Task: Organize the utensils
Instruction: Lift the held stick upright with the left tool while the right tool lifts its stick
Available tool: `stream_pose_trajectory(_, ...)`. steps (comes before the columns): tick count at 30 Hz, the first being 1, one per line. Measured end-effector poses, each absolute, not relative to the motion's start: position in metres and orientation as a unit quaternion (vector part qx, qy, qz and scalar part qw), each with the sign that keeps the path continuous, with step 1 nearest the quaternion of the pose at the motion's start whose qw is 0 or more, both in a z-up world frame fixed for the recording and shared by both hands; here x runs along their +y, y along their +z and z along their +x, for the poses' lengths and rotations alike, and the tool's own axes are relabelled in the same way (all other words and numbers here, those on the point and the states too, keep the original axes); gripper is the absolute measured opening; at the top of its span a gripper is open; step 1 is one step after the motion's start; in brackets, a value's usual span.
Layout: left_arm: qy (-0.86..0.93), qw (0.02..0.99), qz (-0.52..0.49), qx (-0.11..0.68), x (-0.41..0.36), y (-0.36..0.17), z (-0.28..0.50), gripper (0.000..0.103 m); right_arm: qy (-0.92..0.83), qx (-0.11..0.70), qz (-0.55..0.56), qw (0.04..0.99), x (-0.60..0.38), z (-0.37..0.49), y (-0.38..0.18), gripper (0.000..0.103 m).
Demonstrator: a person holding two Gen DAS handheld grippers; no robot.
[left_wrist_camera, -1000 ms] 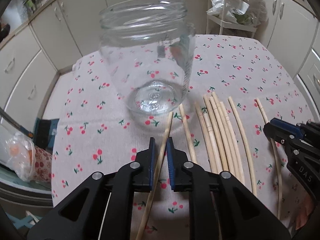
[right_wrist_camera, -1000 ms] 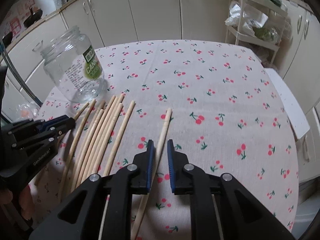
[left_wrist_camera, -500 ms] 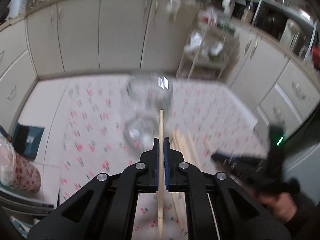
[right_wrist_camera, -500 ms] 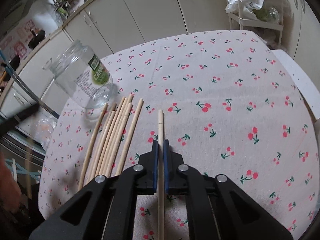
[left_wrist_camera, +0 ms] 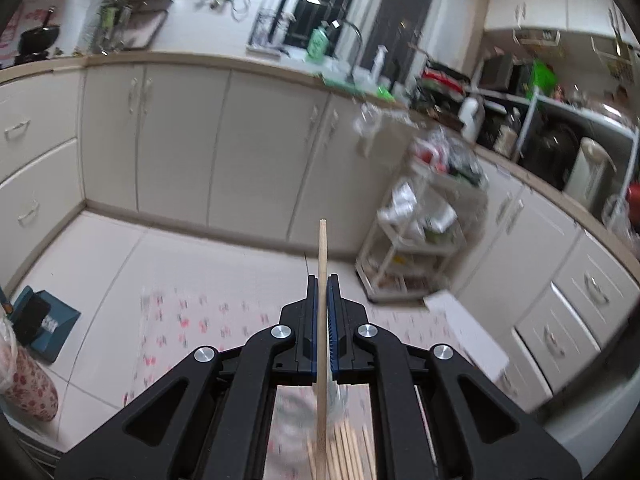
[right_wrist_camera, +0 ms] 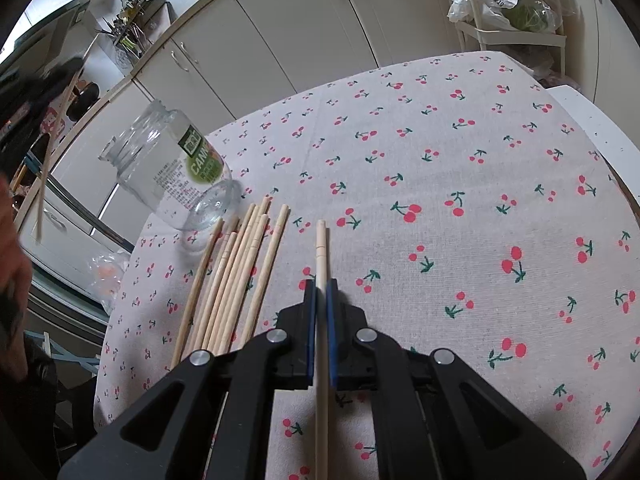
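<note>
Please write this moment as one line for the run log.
left gripper: jaws shut on chopstick, lifted | right gripper: jaws shut on chopstick, near tablecloth | glass jar: empty

A home kitchen: cream cabinets (left_wrist_camera: 180,140), sink faucet (left_wrist_camera: 354,46), cluttered countertop (left_wrist_camera: 400,100), cherry-print tablecloth (right_wrist_camera: 440,180).

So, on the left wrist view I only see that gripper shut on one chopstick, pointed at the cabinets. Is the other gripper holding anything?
Observer: Yes. The right gripper is shut on a chopstick too, low over the cherry-print tablecloth.
Operator: Where's the container for them?
Observer: A glass jar with a green label stands at the cloth's far left, lid off, nothing inside.
Operator: Any sticks not yet picked up?
Observer: Several loose chopsticks lie side by side between the jar and the right gripper.
</note>
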State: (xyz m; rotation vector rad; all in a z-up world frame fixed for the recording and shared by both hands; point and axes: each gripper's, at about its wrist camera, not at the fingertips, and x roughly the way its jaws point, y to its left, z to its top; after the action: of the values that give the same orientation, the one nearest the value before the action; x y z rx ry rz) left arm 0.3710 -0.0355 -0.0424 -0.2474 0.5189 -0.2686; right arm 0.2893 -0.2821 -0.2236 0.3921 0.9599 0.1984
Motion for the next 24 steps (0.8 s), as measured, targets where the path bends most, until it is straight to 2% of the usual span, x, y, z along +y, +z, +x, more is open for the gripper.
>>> stream_pose_trajectory(9,-0.072,0.972,-0.127,0.185,-0.049,-0.032,0.417,0.004,0.099,0.452,0.191,0.866,-0.284,0.29,-0.225,0.006)
stream_pose_trajectory(17,-0.044,0.979,-0.113,0.163,-0.055,-0.054,0.424,0.004,0.102,0.452,0.196,0.864,-0.287,0.29,-0.225,0.006)
stream_pose_trajectory(24,-0.041,0.979,-0.1,0.173,-0.056,-0.079,0.409,0.004,0.103,0.452,0.197,0.864,-0.287,0.29,-0.225,0.006)
